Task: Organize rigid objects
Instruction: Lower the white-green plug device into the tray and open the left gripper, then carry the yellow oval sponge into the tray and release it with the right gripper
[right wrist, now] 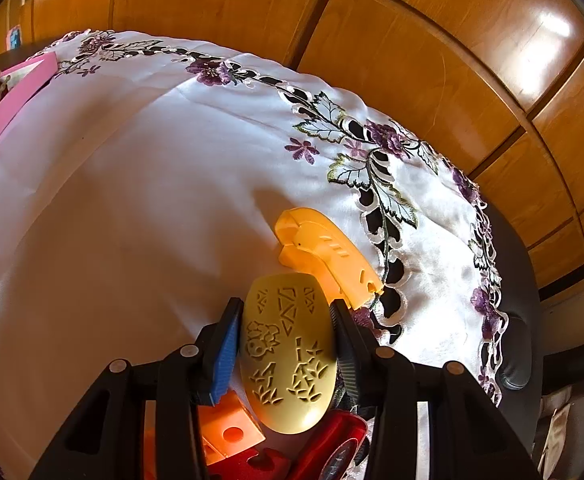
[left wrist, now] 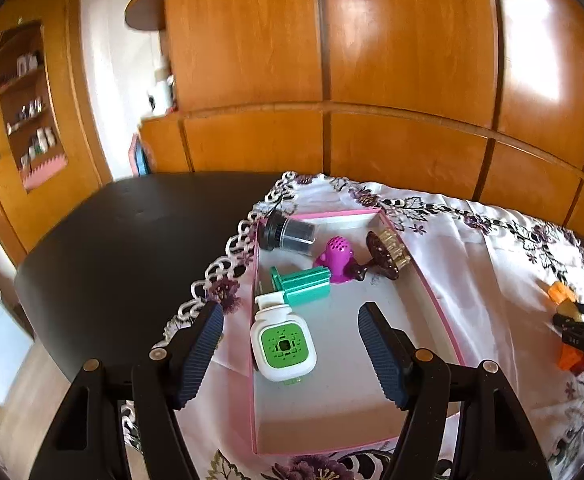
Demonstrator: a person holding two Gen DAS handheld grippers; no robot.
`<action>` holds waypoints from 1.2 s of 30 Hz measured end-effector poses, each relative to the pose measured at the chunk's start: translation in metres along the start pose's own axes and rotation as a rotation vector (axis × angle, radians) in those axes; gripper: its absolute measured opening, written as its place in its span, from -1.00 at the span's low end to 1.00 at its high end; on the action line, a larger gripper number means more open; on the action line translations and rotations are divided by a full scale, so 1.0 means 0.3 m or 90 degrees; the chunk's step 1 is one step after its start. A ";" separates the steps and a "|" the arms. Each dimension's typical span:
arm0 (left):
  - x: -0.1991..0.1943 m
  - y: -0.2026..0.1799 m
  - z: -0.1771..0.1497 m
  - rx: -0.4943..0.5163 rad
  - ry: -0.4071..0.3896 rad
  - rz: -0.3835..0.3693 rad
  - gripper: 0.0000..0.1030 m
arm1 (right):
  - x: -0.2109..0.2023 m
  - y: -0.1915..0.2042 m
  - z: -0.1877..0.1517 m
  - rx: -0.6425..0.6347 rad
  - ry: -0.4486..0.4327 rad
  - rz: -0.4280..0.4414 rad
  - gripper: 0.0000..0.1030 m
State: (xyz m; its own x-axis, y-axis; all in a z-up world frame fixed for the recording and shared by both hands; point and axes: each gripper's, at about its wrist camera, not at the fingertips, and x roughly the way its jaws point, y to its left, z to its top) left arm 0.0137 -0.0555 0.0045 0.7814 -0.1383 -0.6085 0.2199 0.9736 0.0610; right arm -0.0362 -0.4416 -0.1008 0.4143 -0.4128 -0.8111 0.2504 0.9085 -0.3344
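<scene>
Right gripper clamped on a pale yellow oval case, one ribbed pad against each long side, so the carved lid faces up and the widest part stays pinned between the pads. Just beyond it an orange plastic piece on the embroidered cloth, and below it more orange and red bits crowded together, probably the pile waiting to be sorted. Left gripper spread wide and holding nothing, poised over the near end of the pink tray, likely just idle there. Already inside: a white and green plug-in device, a teal holder, a purple perforated cap, a dark brush and a dark jar on its side, leaving the near floor of the tray free for the case
</scene>
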 end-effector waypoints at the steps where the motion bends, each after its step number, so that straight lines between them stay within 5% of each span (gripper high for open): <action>1: -0.011 -0.012 0.000 0.014 -0.009 0.001 0.37 | 0.000 0.003 -0.001 0.000 0.000 0.000 -0.15; 14: -0.092 -0.137 0.016 0.114 -0.048 -0.028 0.40 | -0.008 0.008 0.004 -0.002 -0.002 0.001 -0.15; 36: -0.110 -0.186 0.014 0.138 -0.051 -0.024 0.41 | -0.077 -0.006 0.024 0.053 -0.053 0.059 -0.15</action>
State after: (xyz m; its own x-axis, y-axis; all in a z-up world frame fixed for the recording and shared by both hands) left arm -0.0217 -0.1062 0.0245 0.8122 -0.1970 -0.5492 0.3638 0.9068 0.2128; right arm -0.0400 -0.4342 -0.0779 0.5100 -0.3343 -0.7926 0.2777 0.9360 -0.2161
